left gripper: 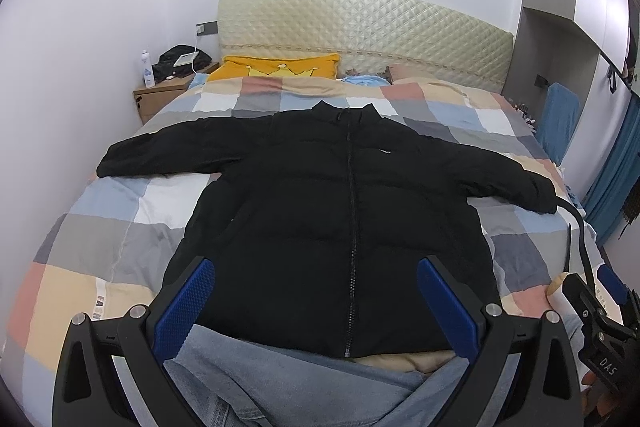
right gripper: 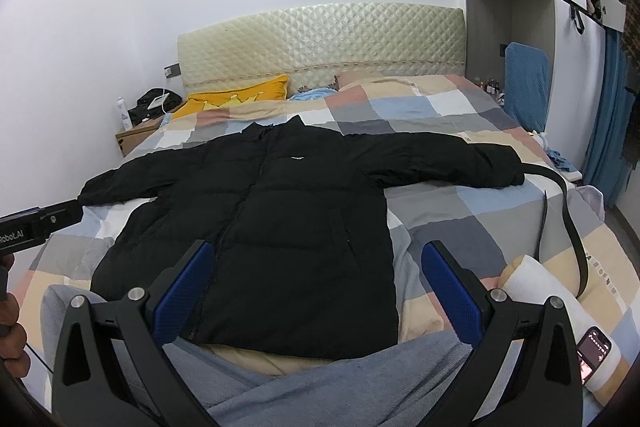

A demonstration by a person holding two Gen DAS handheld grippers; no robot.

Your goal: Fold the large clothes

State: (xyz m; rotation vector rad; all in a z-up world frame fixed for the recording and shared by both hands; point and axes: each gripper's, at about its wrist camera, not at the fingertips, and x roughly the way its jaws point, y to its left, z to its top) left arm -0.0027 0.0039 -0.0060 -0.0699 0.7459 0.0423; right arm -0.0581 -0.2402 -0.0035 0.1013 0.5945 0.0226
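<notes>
A black puffer jacket (left gripper: 340,211) lies flat and zipped on the checked bed cover (left gripper: 120,227), sleeves spread to both sides, collar toward the headboard. It also shows in the right wrist view (right gripper: 280,227). My left gripper (left gripper: 316,291) is open and empty, held above the jacket's hem, with blue pads (left gripper: 184,303). My right gripper (right gripper: 316,287) is open and empty, above the hem's right half, and it shows at the right edge of the left wrist view (left gripper: 600,323). Part of the left gripper's body (right gripper: 36,223) shows at the left of the right wrist view.
Grey jeans (left gripper: 304,383) lie at the near bed edge below the jacket. A black belt (right gripper: 560,211) and a white roll with a phone (right gripper: 592,347) lie on the right. A yellow pillow (left gripper: 276,67), headboard (left gripper: 360,27) and nightstand (left gripper: 160,95) stand behind.
</notes>
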